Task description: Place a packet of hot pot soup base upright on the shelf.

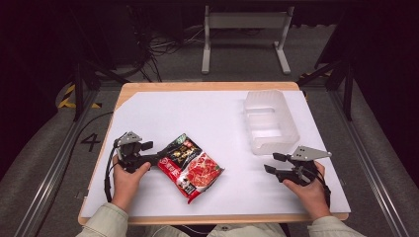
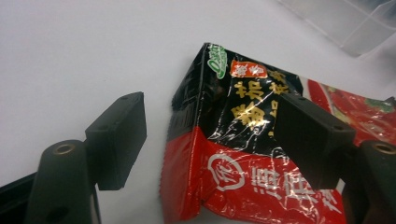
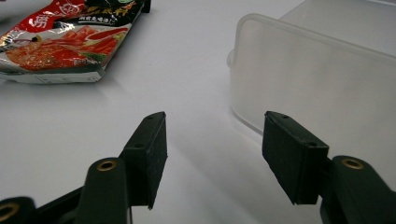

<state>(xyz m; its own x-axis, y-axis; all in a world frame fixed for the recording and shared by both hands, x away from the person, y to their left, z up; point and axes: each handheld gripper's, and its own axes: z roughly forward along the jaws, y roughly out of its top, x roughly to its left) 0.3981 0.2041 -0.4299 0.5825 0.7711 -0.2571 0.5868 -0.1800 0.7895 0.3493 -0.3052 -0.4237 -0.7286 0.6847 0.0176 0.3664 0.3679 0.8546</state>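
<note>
Glossy foil packet, frosted plastic bin, matt white table.
Red-and-black crinkled plastic-foil noodle packet (image 2: 252, 154) shines; translucent frosted plastic rectangular bin (image 3: 317, 79) smooth; white table cover (image 1: 197, 118) matt over wood edge; black gripper jaws matt, brass-coloured rivets.

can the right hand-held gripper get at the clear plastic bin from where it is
Probably yes: the right hand-held gripper is open beside the clear plastic bin, with bare white tabletop between them.
</note>
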